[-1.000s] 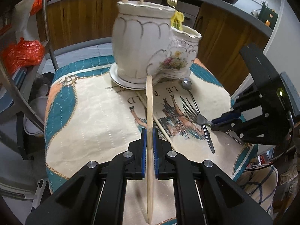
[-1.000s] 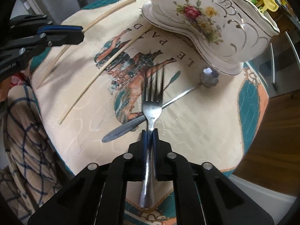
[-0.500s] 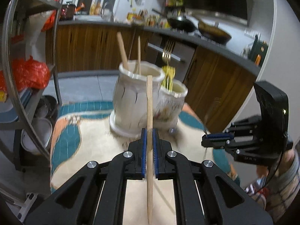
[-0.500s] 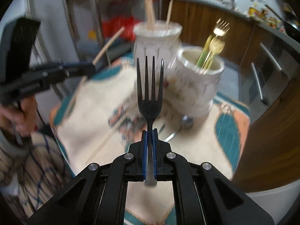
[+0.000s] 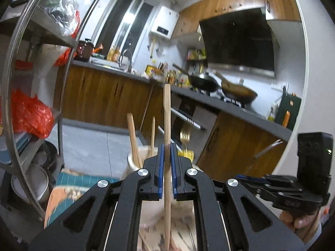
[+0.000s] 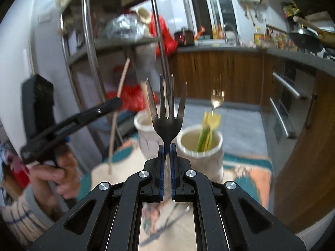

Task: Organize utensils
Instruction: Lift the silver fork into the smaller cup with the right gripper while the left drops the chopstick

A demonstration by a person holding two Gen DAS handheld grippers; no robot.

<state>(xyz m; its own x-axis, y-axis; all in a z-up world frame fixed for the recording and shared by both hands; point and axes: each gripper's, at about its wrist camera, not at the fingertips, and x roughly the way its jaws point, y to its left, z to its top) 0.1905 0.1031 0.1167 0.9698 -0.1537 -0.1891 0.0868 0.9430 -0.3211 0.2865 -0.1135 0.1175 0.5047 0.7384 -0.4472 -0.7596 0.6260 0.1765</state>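
My left gripper is shut on a wooden chopstick and holds it upright, high above the table. My right gripper is shut on a steel fork, tines up, lifted above the table. Two white ceramic holders stand behind: the left one holds wooden chopsticks, the right one holds a gold fork and yellow-handled utensils. The left gripper also shows in the right wrist view at left, with its chopstick. The right gripper shows in the left wrist view at lower right.
A patterned cloth covers the round table. More utensils lie blurred on it under the right gripper. A metal shelf rack stands to the left. Wooden kitchen cabinets and a stove with pans run behind.
Both grippers have risen from the table with their loads and tilted up. The chopstick and the fork are now well above the holders' level, and the views show the kitchen behind.
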